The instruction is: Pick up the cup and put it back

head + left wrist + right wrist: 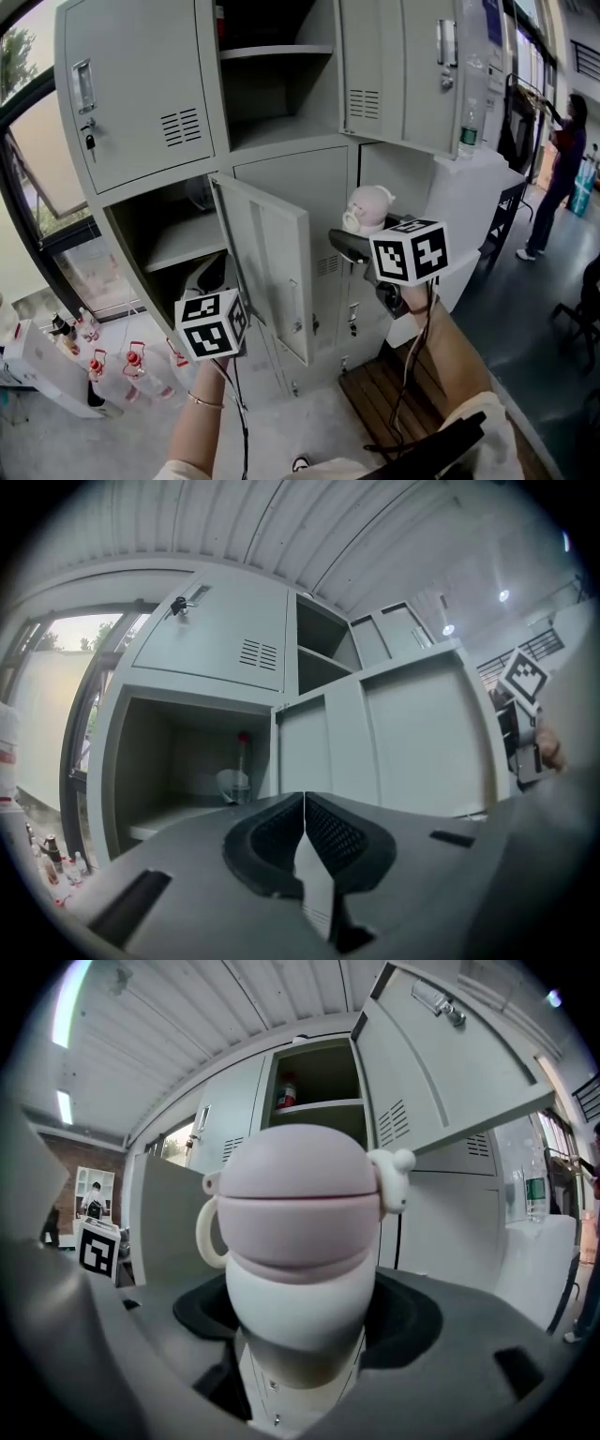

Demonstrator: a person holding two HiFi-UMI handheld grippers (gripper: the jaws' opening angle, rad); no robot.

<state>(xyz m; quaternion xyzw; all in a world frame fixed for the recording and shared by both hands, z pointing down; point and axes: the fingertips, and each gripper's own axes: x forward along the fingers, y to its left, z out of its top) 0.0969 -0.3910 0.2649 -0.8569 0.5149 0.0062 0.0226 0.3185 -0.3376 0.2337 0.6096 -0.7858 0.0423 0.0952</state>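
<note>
The cup [367,208] is a pale pink and white lidded mug with a small side handle and ear-like knobs. My right gripper [362,236] is shut on its lower body and holds it upright in the air in front of the grey lockers [141,103]. In the right gripper view the cup [300,1232] fills the middle, its base between the dark pads of the right gripper [300,1312]. My left gripper [214,281] hovers before the open lower-left compartment. In its own view the left gripper [304,832] is shut with nothing between its pads.
An open locker door [272,267] juts out between my two grippers. The lower-left compartment [187,761] holds a glass [232,785]. A bottle [468,127] stands on the white cabinet at right. Small bottles [94,361] sit on the floor at left. A person [562,169] stands far right.
</note>
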